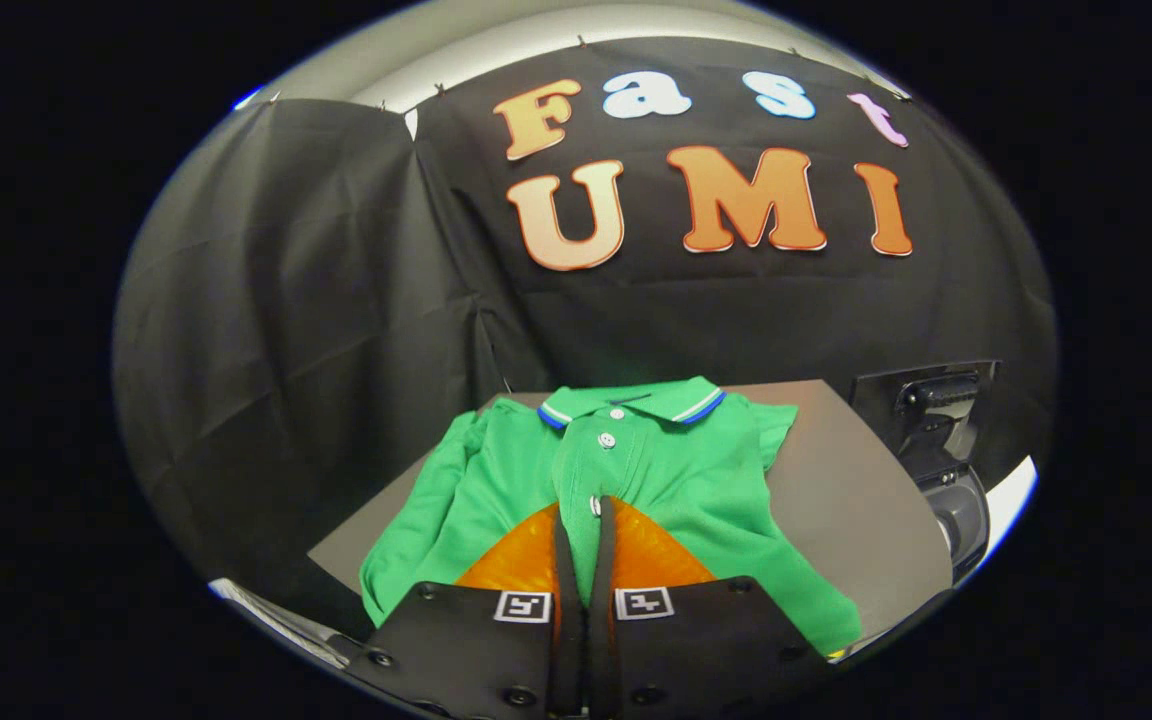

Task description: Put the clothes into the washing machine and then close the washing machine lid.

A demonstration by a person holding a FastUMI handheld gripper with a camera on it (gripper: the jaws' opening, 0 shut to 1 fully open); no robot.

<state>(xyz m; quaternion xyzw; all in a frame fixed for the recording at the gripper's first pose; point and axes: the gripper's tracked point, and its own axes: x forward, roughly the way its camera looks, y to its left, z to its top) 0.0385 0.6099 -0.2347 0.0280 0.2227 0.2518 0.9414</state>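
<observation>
A green short-sleeved polo shirt (496, 480) of knitted cloth, with a blue-and-white striped collar and white buttons, is seen spread flat, front up, on a grey rectangular table top (836, 480). To the left of the shirt, black cloth is draped as the booth wall, and a narrow strip of the table top is left bare beside the shirt's bunched left sleeve. The shirt's collar is turned toward the far edge of the table, and its hem lies nearest the camera. Over the middle of the shirt, the gripper (584, 510) is placed, its two fingers drawn close together with a thin fold of the shirt's button placket seen in the narrow gap between them; whether the cloth is truly pinched by both fingers cannot be told. To the right of the shirt, a broad stretch of bare table is seen, and beyond the table's right edge a dark machine with a black handle (936, 440) stands against the wall.
</observation>
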